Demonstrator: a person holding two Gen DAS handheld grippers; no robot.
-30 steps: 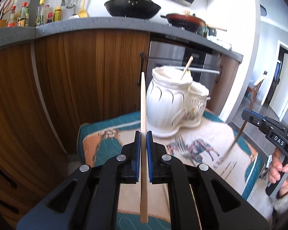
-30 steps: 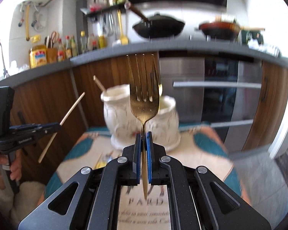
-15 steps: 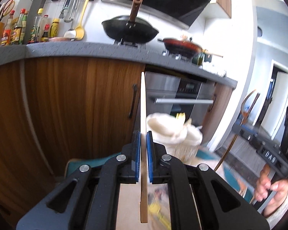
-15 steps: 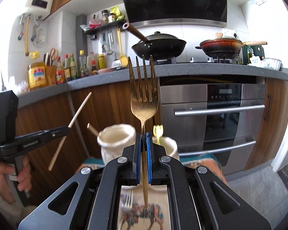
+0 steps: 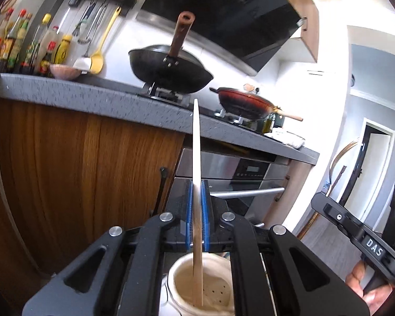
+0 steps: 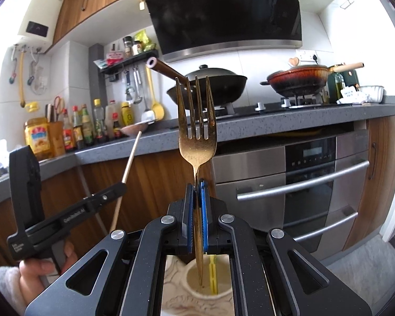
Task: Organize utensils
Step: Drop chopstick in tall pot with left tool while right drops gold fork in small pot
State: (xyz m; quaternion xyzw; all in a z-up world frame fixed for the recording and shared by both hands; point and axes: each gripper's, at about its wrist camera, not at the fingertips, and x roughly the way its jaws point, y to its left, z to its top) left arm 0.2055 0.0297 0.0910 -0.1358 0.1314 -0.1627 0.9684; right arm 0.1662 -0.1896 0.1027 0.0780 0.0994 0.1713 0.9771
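Observation:
My left gripper point(image 5: 196, 200) is shut on a pale wooden chopstick point(image 5: 196, 142) that stands upright. Its lower end hangs over the mouth of a white ceramic holder cup point(image 5: 216, 287) just below the jaws. My right gripper point(image 6: 196, 200) is shut on the handle of a gold fork point(image 6: 197, 137), tines up, and the handle tip points into the smaller holder cup point(image 6: 189, 276), where a yellow utensil point(image 6: 212, 271) stands. Each view shows the other gripper at its side: the right gripper point(image 5: 320, 200) and the left gripper point(image 6: 119, 187) with its chopstick point(image 6: 130, 163).
A grey kitchen counter point(image 6: 263, 123) runs behind, with a black wok point(image 6: 210, 84), a red pan point(image 6: 297, 79) and sauce bottles point(image 6: 79, 129). Below it are wooden cabinet doors point(image 5: 79, 171) and a steel oven point(image 6: 302, 181). A person's hand point(image 6: 39, 271) holds the left grip.
Both grippers have risen and come over the white holder, which slid from the middle of the views to beneath the jaws. The chopstick and fork stayed gripped.

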